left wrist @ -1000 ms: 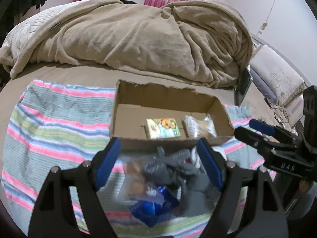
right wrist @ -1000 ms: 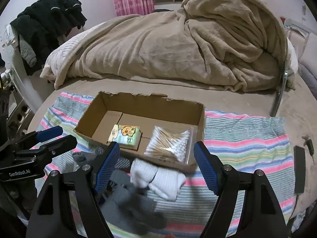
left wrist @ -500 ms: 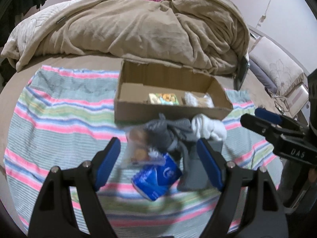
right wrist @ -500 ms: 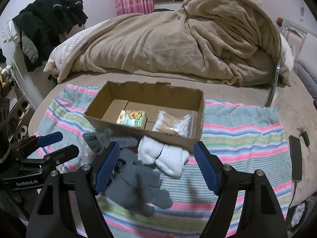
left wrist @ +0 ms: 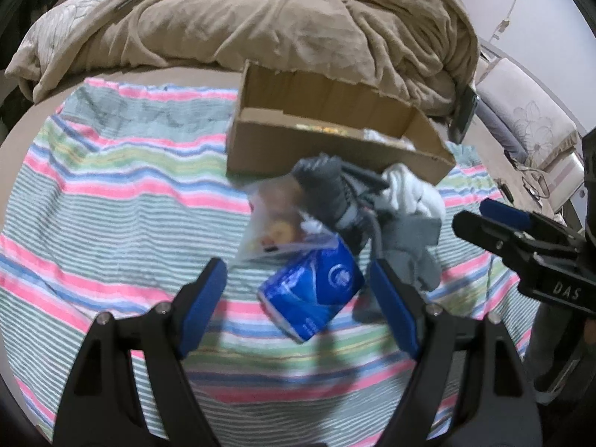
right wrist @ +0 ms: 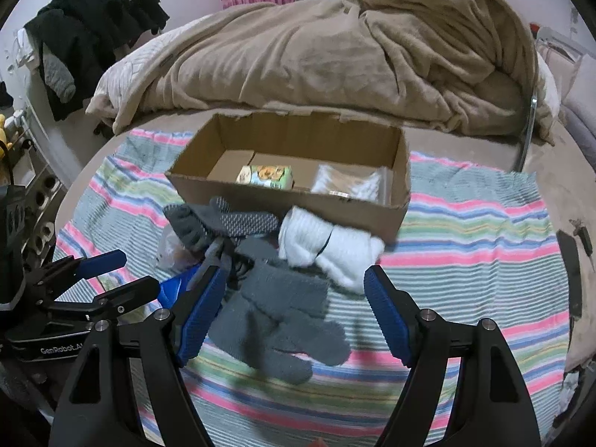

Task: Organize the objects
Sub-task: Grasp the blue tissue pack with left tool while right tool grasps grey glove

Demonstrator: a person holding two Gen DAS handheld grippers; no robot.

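Both grippers, left [left wrist: 298, 290] and right [right wrist: 294, 294], hung open-jawed in approach; next likely closing on the blue pack [left wrist: 311, 294] or grey socks [right wrist: 283, 316], the box [right wrist: 294, 201] at twelve o'clock

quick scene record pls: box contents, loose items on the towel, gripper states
box: cardboard box on striped towel
in box: small printed pack, cotton swabs bag
loose: white socks, grey fuzzy socks, grey dotted socks, blue pack, clear bag
left gripper: open, empty
right gripper: open, empty
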